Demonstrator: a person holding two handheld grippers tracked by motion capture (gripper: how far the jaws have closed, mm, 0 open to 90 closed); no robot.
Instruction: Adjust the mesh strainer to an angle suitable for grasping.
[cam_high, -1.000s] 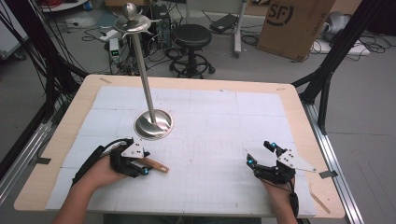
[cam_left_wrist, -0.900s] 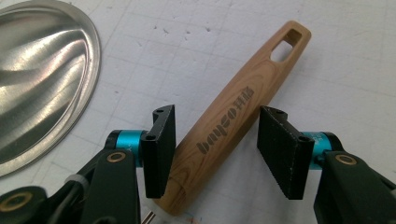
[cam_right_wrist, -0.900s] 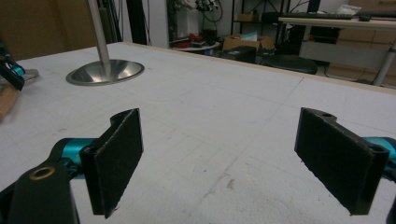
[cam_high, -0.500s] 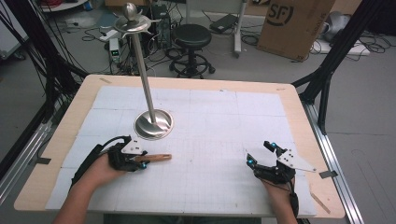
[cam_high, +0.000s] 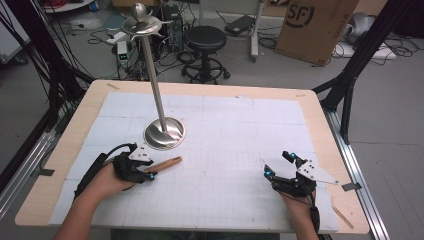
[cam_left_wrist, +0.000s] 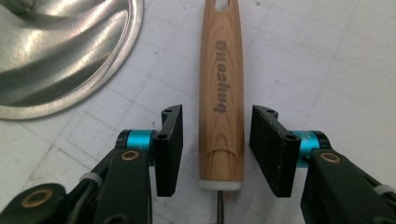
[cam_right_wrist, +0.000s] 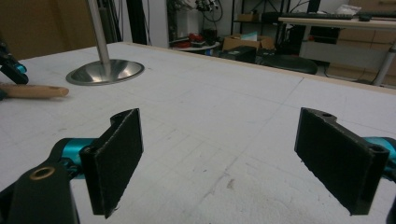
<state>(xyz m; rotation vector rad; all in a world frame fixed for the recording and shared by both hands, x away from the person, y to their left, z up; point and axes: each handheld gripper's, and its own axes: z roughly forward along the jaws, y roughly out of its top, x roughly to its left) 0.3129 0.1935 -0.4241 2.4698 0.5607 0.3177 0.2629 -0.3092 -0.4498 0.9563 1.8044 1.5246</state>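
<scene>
Left gripper view: the wooden handle (cam_left_wrist: 220, 93) was found flat on the counter (cam_left_wrist: 327, 60), long axis along the just-opened left gripper (cam_left_wrist: 215, 149), pads clear; right gripper (cam_right_wrist: 238, 154) released, well apart.

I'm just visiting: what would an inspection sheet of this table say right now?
Surface: white gridded mat on a wooden table.
Job's things: wooden handle lying flat beside the steel stand.
Clutter: nothing seen.
Grippers: left gripper straddles the handle, jaws just opening, pads clear of it; right gripper open, nothing between its jaws.
Cables: black cable trails from the left gripper.
Surroundings: stool, cardboard box, floor cables.
</scene>
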